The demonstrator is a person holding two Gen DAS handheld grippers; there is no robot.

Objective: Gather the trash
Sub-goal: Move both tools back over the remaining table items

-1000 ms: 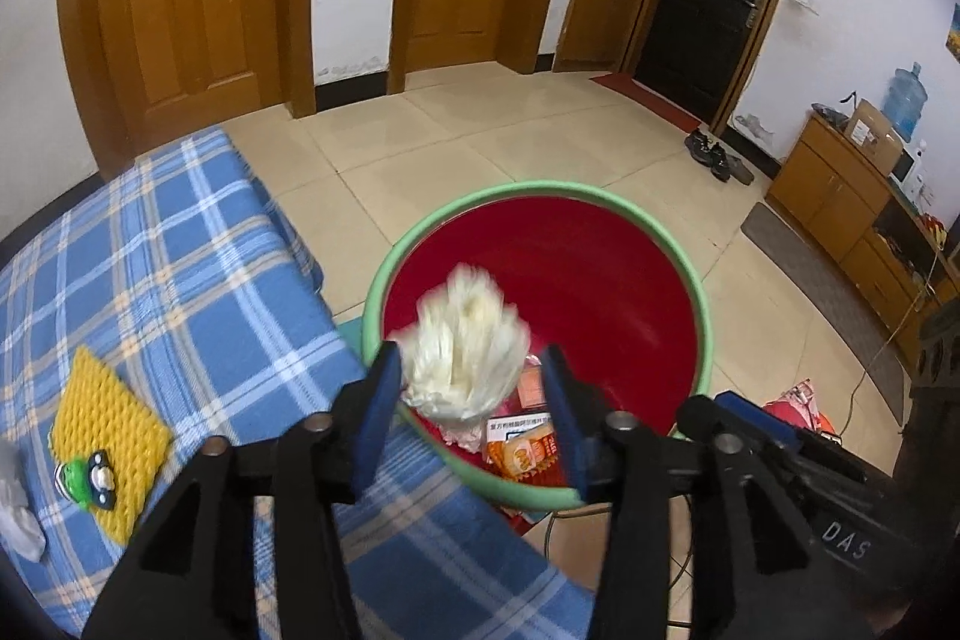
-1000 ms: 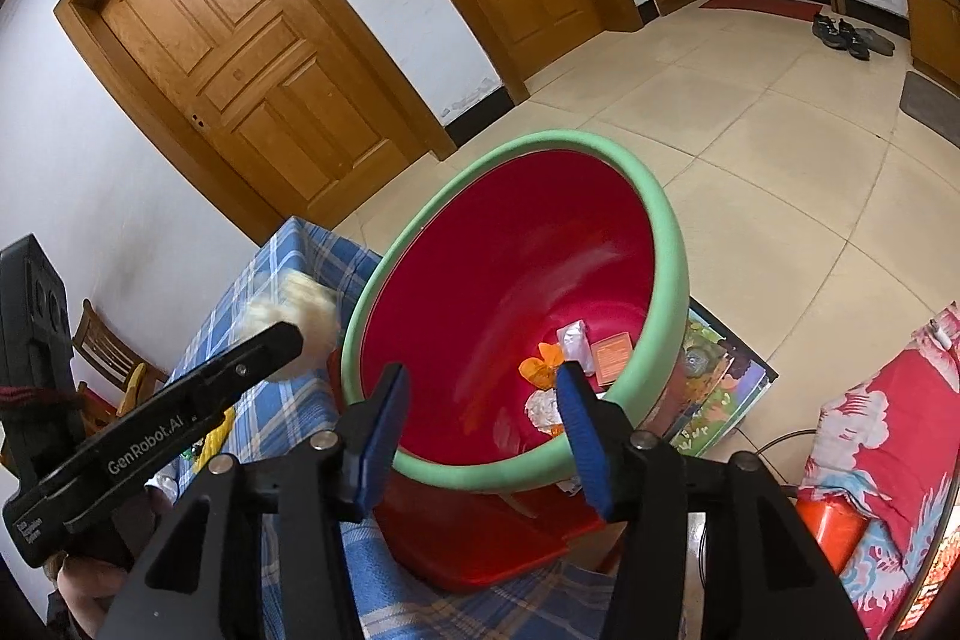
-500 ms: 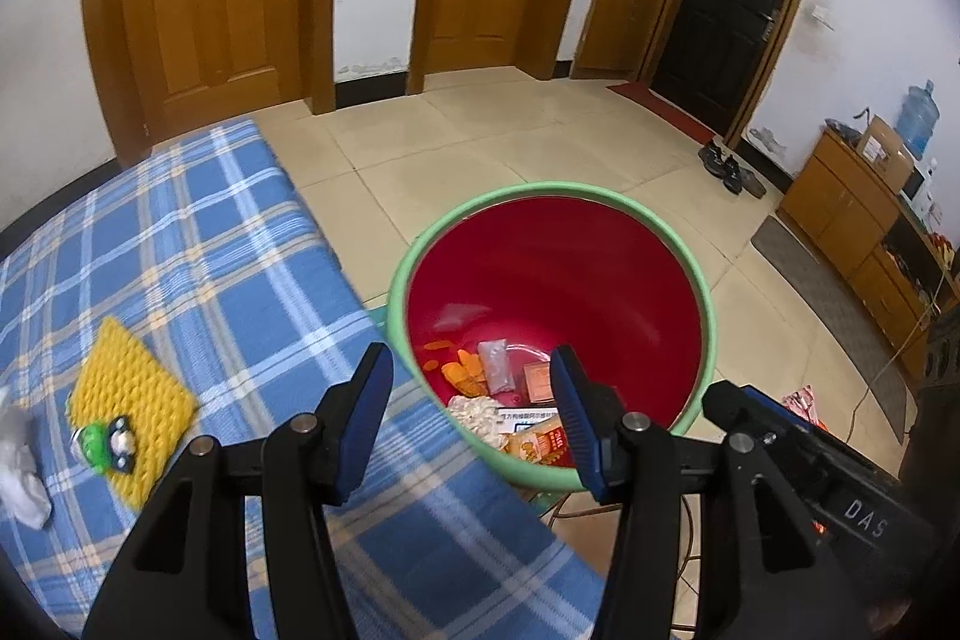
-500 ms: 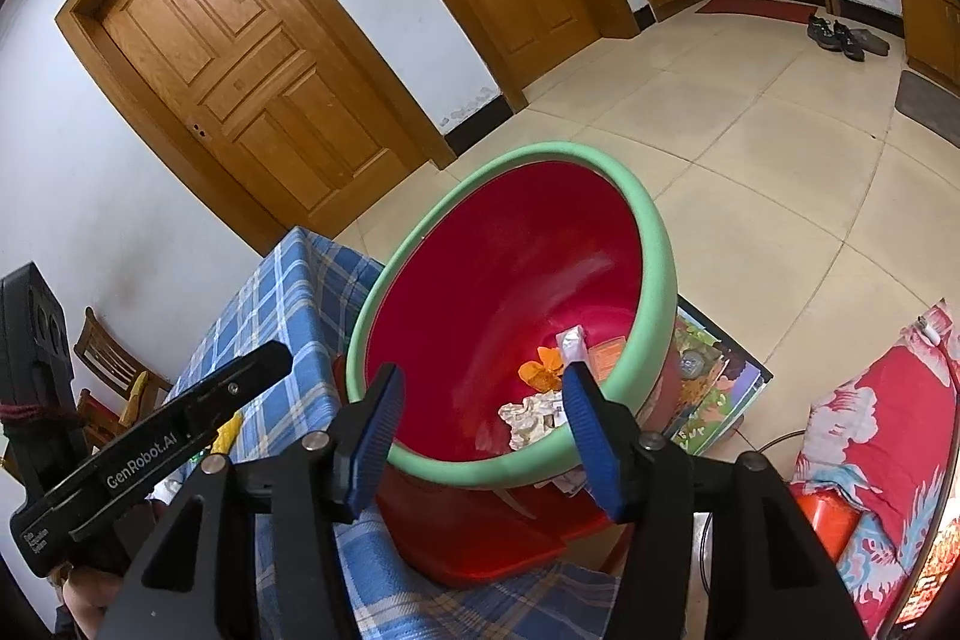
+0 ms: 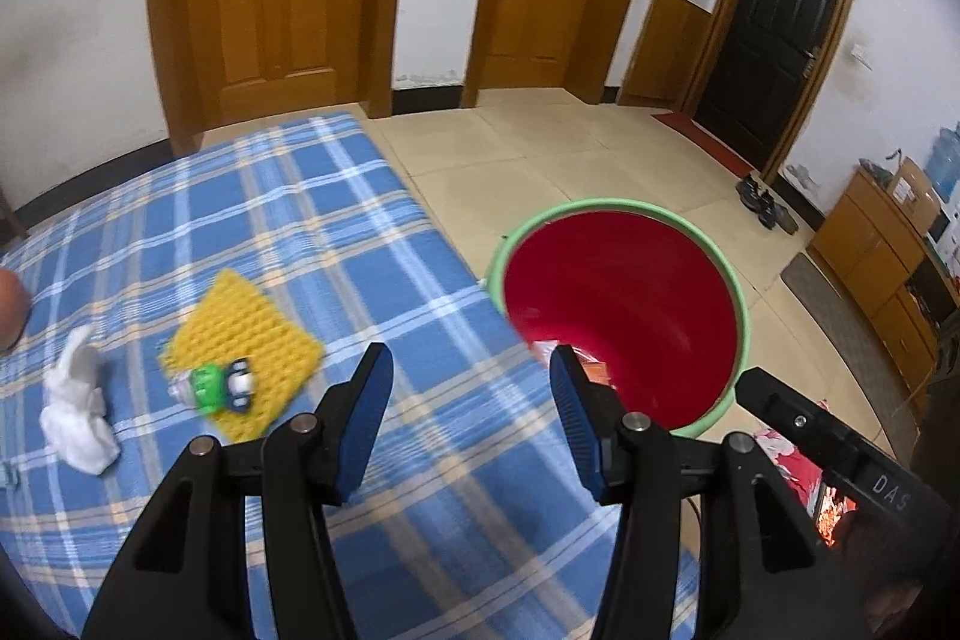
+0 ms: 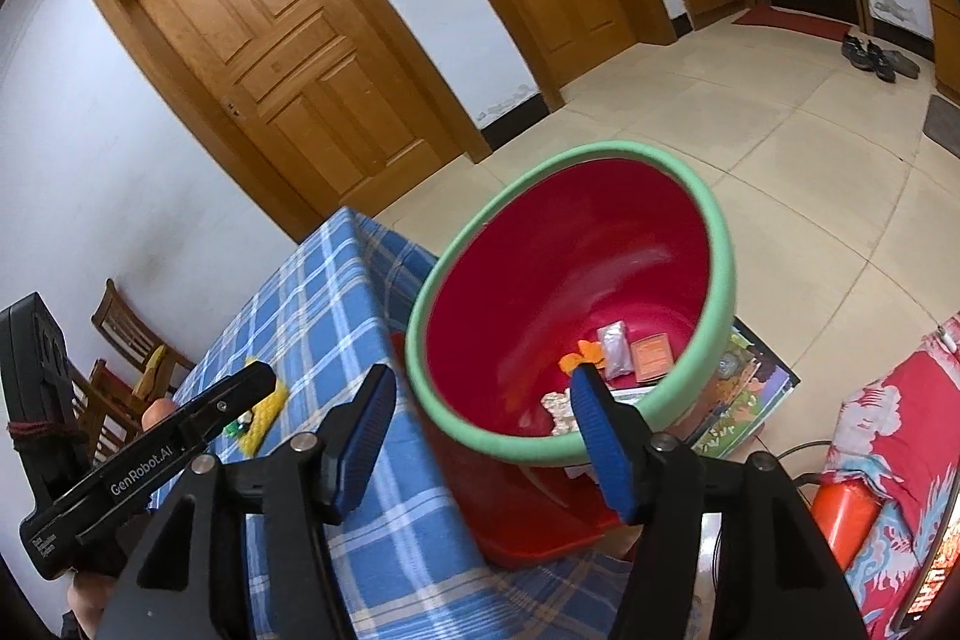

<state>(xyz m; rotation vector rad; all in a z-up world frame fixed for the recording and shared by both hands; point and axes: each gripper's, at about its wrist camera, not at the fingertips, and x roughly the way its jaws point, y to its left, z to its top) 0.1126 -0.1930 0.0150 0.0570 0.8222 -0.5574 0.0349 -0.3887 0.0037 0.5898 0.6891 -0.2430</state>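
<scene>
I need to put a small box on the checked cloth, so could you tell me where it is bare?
Bare: the cloth from the yellow pad back to the far edge, and the strip between pad and bin. Crowded: the left, where the pad, the green toy on it and the white tissue sit close.

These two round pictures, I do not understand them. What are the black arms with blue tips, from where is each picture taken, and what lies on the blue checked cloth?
The black arms are hand-held grippers, one in each of a person's hands. A wide-angle camera on each looks forward along its two blue-padded fingers.

One picture comes from the left gripper, the other from the right gripper. Both are open and hold nothing.

On the checked cloth lie a yellow mesh pad, a small green toy on it, and a crumpled white tissue. Beside the cloth stands a red bin with a green rim. Trash already lies inside it.
</scene>
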